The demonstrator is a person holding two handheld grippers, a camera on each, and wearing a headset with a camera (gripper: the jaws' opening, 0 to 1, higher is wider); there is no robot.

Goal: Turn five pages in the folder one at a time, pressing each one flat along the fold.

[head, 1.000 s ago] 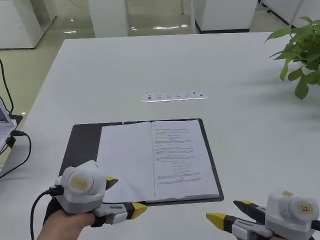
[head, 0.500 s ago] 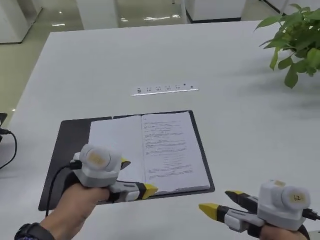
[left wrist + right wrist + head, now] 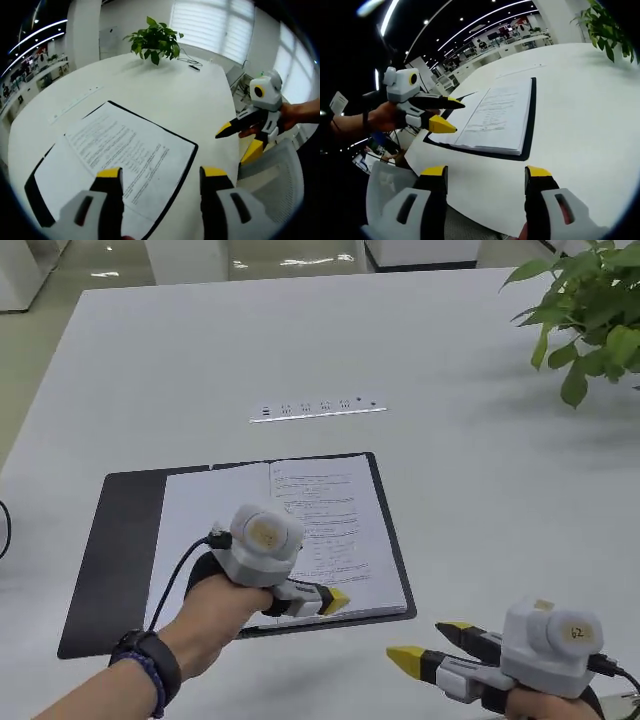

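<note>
Seeing folder (image 3: pixel 130 540) open flat on white desk (image 3: pixel 480 490), blank pg (image 3: pixel 210 520) on left, printed pg (image 3: pixel 335 530) on right. Got left tool (image 3: pixel 325 600) over printed pg's lower edge, jaws spread wide w/ nothing btwn; can't tell if touching paper. Got right tool (image 3: pixel 425 641) near folder's lower right corner, over desk, jaws apart, empty.

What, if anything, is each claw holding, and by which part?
Nothing. The left claw is open over the printed page of the folder; the right claw is open over the table beside it.
</note>
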